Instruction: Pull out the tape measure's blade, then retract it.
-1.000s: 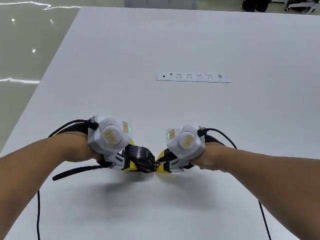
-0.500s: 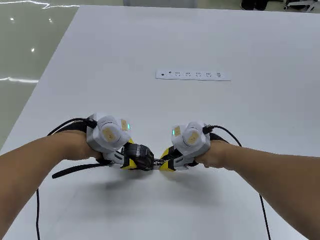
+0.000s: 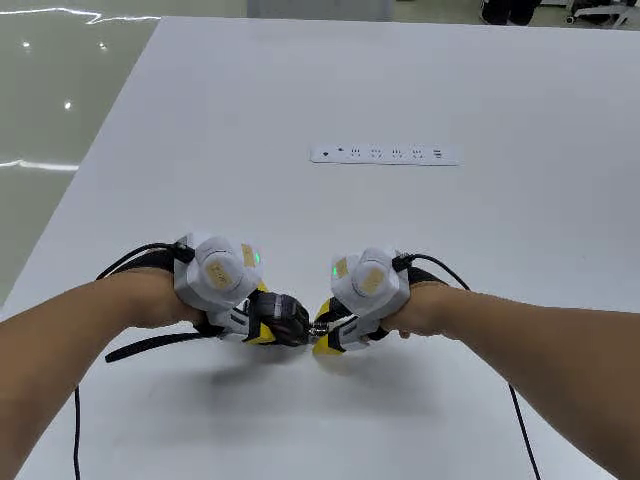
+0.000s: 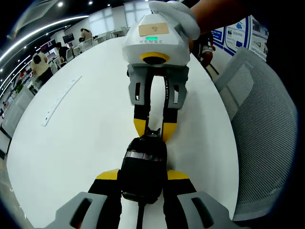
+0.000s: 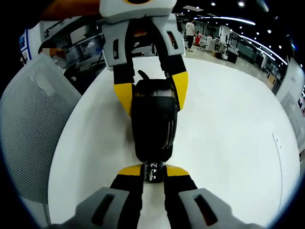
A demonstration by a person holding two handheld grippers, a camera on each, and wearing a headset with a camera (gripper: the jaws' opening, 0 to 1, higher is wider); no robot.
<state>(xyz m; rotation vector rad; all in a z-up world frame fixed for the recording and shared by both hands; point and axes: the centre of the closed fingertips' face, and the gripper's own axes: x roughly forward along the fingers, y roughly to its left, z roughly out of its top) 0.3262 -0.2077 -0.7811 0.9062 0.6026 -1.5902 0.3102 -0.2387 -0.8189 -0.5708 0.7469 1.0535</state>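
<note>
Left claw [image 4: 143,177] is clamped across the black case of the tape measure [image 3: 278,318], yellow pads on both flat sides. The case hangs near the front edge of the white tabletop [image 3: 400,80], apparently just clear of the surface, though contact cannot be ruled out. Right claw [image 5: 153,172] faces the left one nose to nose, its jaws narrowed onto the blade [image 5: 153,167] right at the case mouth, with a printed "2" showing between the pads. Only a short stub of blade is out, so by my reading the pull is barely begun. To do it well, hold the case firm and level in your left claw and draw your right claw straight away along the blade's own line, with no twist and no lift, so the blade runs out flat and does not kink at the mouth. The grip on the tip looks thin; if it feels marginal, re-seat it before pulling. The power strip [image 3: 385,155] lies well apart and is no obstacle. For the return, walk the tip back under tension and do not release it to snap home.
</note>
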